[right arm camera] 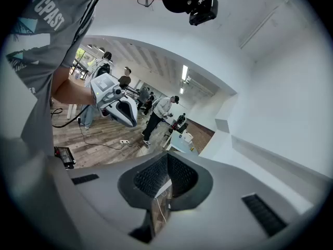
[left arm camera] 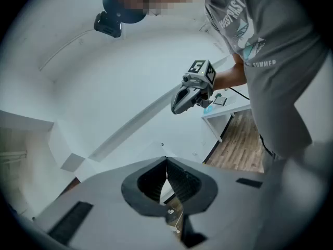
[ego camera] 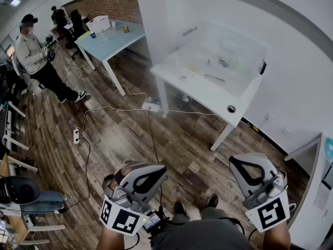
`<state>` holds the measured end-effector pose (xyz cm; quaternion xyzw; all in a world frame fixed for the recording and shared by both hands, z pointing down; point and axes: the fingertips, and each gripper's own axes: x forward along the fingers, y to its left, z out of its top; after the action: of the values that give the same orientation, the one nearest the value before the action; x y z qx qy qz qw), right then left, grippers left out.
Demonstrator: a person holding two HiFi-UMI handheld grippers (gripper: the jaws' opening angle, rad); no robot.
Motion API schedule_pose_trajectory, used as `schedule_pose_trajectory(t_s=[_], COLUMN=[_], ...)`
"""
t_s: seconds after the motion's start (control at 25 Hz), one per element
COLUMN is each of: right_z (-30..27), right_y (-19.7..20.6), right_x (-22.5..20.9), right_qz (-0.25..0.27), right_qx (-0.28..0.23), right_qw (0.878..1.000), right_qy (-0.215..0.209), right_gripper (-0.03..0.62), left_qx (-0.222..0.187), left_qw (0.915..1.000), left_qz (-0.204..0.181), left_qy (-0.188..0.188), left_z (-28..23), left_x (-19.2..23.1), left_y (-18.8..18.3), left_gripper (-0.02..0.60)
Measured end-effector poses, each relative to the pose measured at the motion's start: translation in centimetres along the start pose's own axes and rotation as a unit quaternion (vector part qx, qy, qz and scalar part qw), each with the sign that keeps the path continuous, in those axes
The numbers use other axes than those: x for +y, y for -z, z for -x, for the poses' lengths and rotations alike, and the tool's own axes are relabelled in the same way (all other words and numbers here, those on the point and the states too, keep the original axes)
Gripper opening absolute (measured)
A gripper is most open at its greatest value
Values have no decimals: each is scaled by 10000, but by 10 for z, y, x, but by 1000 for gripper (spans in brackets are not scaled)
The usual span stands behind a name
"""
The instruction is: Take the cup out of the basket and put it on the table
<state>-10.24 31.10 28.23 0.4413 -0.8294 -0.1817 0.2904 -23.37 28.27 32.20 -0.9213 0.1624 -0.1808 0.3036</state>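
Observation:
In the head view both grippers are held low over the wooden floor, well short of the white table (ego camera: pixel 208 91). My left gripper (ego camera: pixel 158 170) is shut and empty, and so is my right gripper (ego camera: pixel 237 163). A clear, pale basket-like container (ego camera: pixel 229 48) stands on the table against the wall, with small things around it. I cannot make out a cup. The left gripper view shows its own jaws (left arm camera: pixel 166 163) closed on nothing, with the right gripper (left arm camera: pixel 179 105) beyond. The right gripper view shows closed jaws (right arm camera: pixel 167 160) and the left gripper (right arm camera: pixel 127 120).
A light blue table (ego camera: pixel 112 38) with small items stands at the back left. A person (ego camera: pixel 39 61) stands beside it. Cables and a power strip (ego camera: pixel 76 135) lie on the floor. A chair (ego camera: pixel 21 191) is at the near left, a white pillar (ego camera: pixel 151 20) behind.

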Motion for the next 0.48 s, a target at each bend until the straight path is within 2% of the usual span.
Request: schedule_pose_trajectory(t_s=[0.28,0.48], right_z=[2,1], right_y=[14,21], right_x=[-46,-76], right_qz=[166,98], right_qx=[-128,-431], right_qw=[9998,9988], right_qy=[-15,-206], right_gripper=[6,6], left_qx=[50,-23], left_qw=[9999,9988], left_qz=[76,158], left_qy=[-101,-454], left_z=[-42,-71], left_x=[11,34], left_y=[-14,-26], left_gripper=[9,9])
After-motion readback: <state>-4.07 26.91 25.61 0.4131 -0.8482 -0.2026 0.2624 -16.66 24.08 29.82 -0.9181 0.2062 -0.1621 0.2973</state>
